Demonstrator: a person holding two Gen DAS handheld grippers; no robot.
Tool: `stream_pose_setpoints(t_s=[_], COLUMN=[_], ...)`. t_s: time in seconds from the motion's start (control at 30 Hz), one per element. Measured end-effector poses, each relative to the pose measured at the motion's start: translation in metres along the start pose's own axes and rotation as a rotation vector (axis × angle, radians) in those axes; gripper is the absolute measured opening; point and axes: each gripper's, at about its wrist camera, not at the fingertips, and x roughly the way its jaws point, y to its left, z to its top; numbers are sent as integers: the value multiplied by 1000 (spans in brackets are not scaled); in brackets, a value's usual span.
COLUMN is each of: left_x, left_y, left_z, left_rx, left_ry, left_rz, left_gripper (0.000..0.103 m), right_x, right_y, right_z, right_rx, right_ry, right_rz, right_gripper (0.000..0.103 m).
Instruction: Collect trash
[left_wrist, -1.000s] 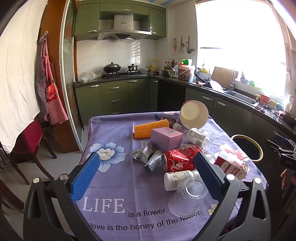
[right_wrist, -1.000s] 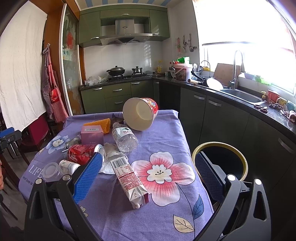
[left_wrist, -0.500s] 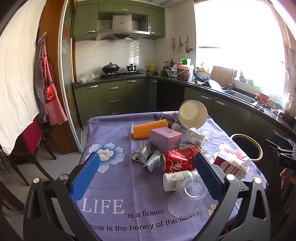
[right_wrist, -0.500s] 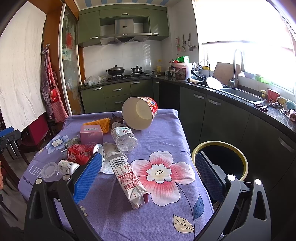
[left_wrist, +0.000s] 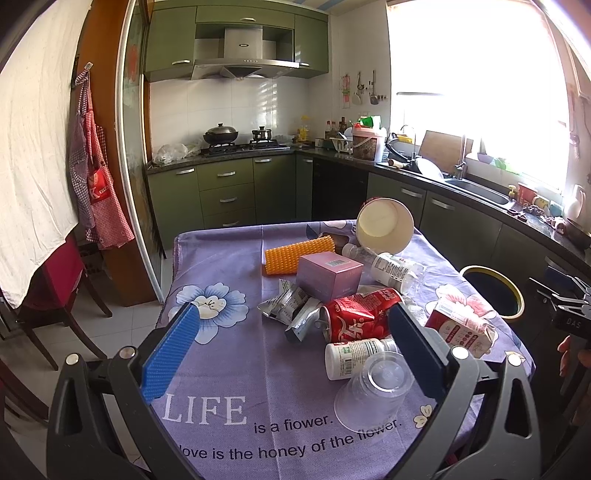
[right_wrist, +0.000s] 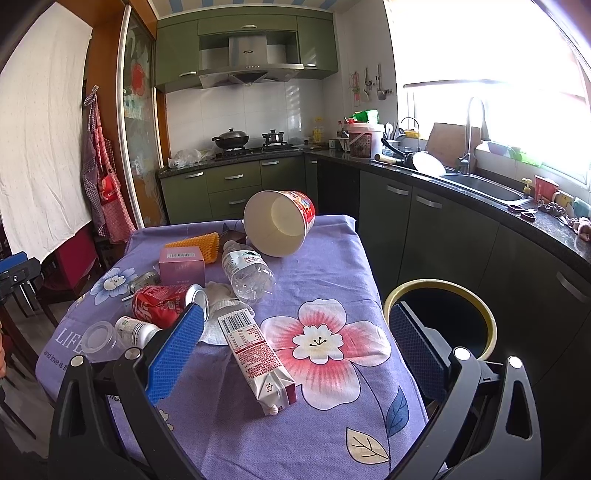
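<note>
Trash lies on a purple flowered tablecloth (left_wrist: 221, 280): a red can (left_wrist: 358, 314), a clear plastic cup (left_wrist: 373, 391), a white pill bottle (left_wrist: 354, 358), a pink box (left_wrist: 328, 275), foil wrappers (left_wrist: 288, 306), a water bottle (right_wrist: 247, 271), a milk carton (right_wrist: 255, 360), a paper bucket (right_wrist: 280, 227), an orange spiky roll (left_wrist: 295, 254). A yellow-rimmed bin (right_wrist: 439, 317) stands right of the table. My left gripper (left_wrist: 291, 354) is open and empty above the table's near edge. My right gripper (right_wrist: 295, 354) is open and empty above the carton.
Green kitchen cabinets and a dark counter (right_wrist: 480, 192) with a sink run along the back and right. A red chair (left_wrist: 59, 280) stands left of the table. A crumpled white tissue (right_wrist: 221, 299) lies under the can and bottle.
Both views have shifted only slightly; the left gripper has drifted a little. Nothing on the table has moved.
</note>
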Motion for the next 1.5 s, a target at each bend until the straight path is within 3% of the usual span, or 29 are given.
stream_pose_setpoints(t_s=[0.77,1.0,1.07,1.17,1.23,1.3,1.4,1.5], left_x=[13,47,67,104,129,157,189,209], left_y=[-1,28,40,55,64,72,78,80], left_z=[-1,36,51,69,77,82,81,73], left_rx=[5,-27,-55,-86,-119,-141,-153,-167], left_ry=[25,14,-1,-2,15,31,51,64], left_rz=[-18,-23,1,12,-4,5,41,57], left_gripper=[97,97,97,97,97,97,97,97], right_x=[13,30,48,98,137,177,236,284], right_y=[-2,0,-1,-2,-4,-3,-8,-6], right_z=[-1,38,56,80,93,102,113,116], right_rx=[4,-85,-100,-137,-173,-218,-220,-230], right_ry=[25,-53,-74,-23,12,53,136,193], right_rz=[3,-31,-26,8,-21,-40,-55,-67], right_gripper=[99,99,99,99,97,78,58,55])
